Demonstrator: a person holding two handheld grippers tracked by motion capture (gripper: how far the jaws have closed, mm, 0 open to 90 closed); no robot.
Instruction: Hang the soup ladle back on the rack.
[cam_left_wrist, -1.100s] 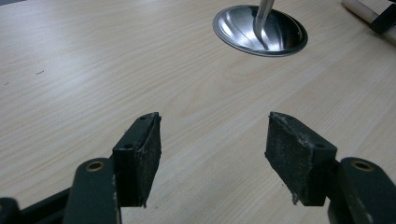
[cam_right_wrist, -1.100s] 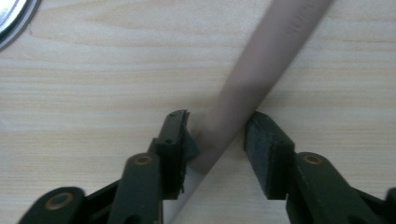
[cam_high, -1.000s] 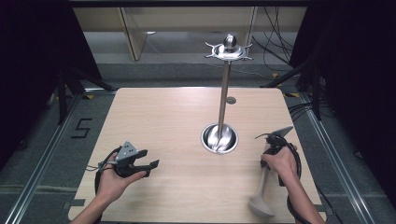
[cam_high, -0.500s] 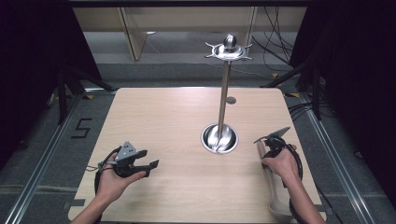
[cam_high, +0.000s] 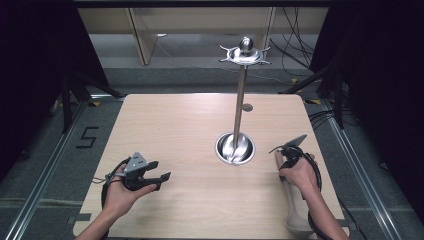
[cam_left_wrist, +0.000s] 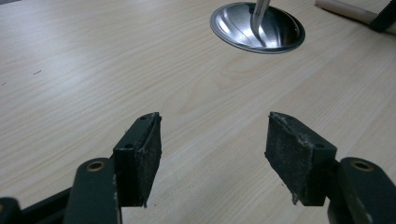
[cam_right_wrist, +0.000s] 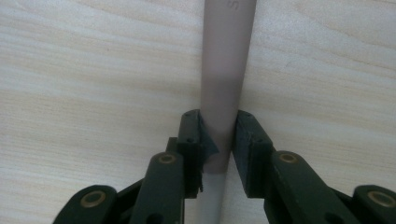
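In the lower right of the high view, a beige long-handled utensil (cam_high: 292, 207) is seen lying on the worktop (cam_high: 190, 130), its broad end near the bottom edge of the frame and its handle running up under the right gripper (cam_high: 291, 156). In the right gripper view the handle (cam_right_wrist: 225, 79) is clamped between the two pads, so the grasp is judged to be made and the lift not yet begun. The left gripper (cam_high: 155, 179) is held at the lower left of the high view, jaws wide apart with nothing between them. A metal stand (cam_high: 239, 100) with a dish base and a hooked crown is set right of centre. A lift is judged to come next, with the utensil brought up to a hook; a firm hold would be needed, since the heavy end may swing.
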